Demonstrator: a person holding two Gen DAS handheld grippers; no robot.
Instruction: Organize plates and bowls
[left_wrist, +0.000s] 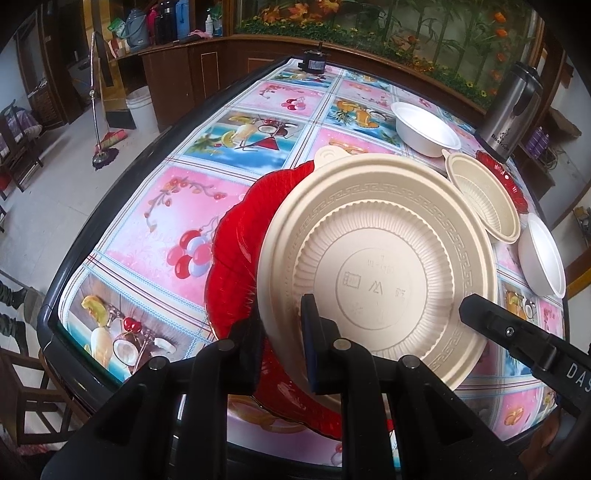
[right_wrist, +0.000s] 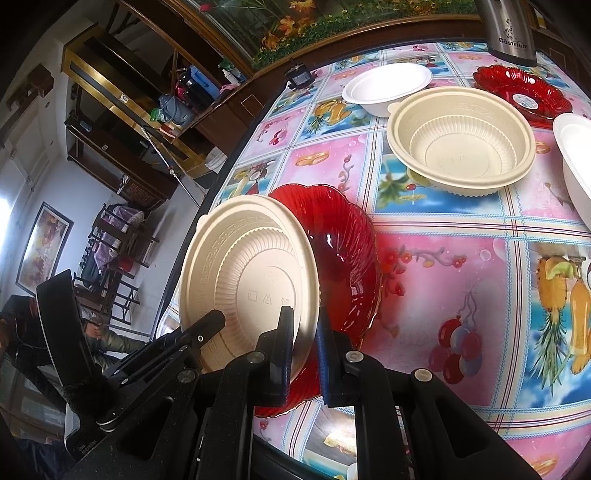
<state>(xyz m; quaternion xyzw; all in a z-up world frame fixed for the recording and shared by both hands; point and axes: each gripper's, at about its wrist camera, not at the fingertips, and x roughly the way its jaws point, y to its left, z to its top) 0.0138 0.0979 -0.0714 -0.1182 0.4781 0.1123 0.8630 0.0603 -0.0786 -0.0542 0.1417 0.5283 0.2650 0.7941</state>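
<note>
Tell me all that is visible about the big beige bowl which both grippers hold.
The big beige bowl looks like matte moulded plastic, with ribbed walls, a key-pattern band on its rim, a small tab and stamped marks on its base. It is empty and tilted steeply above the red plate. The left gripper and right gripper pinch its rim.

A steel flask (left_wrist: 511, 110) marked with dark lettering stands at the far side of the surface (left_wrist: 192, 206), which wears a cloth printed with fruit and drinks. A small black device (left_wrist: 313, 61) sits at the far edge. On the floor stand a mop (left_wrist: 100, 151) and a white bucket (left_wrist: 142, 110). Wooden cabinets (left_wrist: 177, 70) carry bottles and jugs. A framed picture (right_wrist: 42, 247) hangs on the wall.
</note>
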